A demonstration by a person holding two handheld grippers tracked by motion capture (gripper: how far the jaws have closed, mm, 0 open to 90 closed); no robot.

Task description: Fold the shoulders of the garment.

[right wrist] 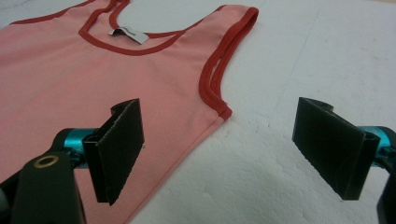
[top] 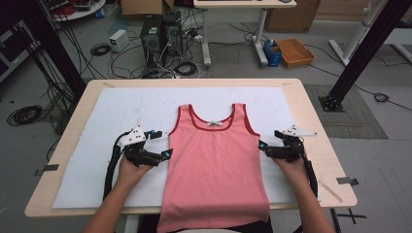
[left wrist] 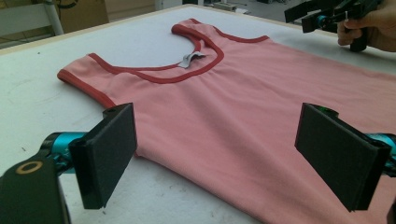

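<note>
Both pairs of jaws stand wide apart with nothing between them. The left gripper (top: 156, 145) hangs at the left side seam of the pink tank top (top: 214, 160), and in its own view its jaws straddle that edge just below the armhole. The right gripper (top: 268, 147) sits at the opposite seam; there too the jaws straddle the edge, 1 pad over the cloth and 1 over the white mat (top: 97, 145).

The tank top lies flat and face up in the middle of the mat, its hem hanging over the near edge of the table (top: 311, 121), its 2 straps and the small white label (top: 214, 124) at the far end. No fold shows anywhere in it, and the cloth looks smooth.

So I judge the work barely begun: the spreading seems done, while the grasping of both sides and whatever folding follows are all left.
</note>
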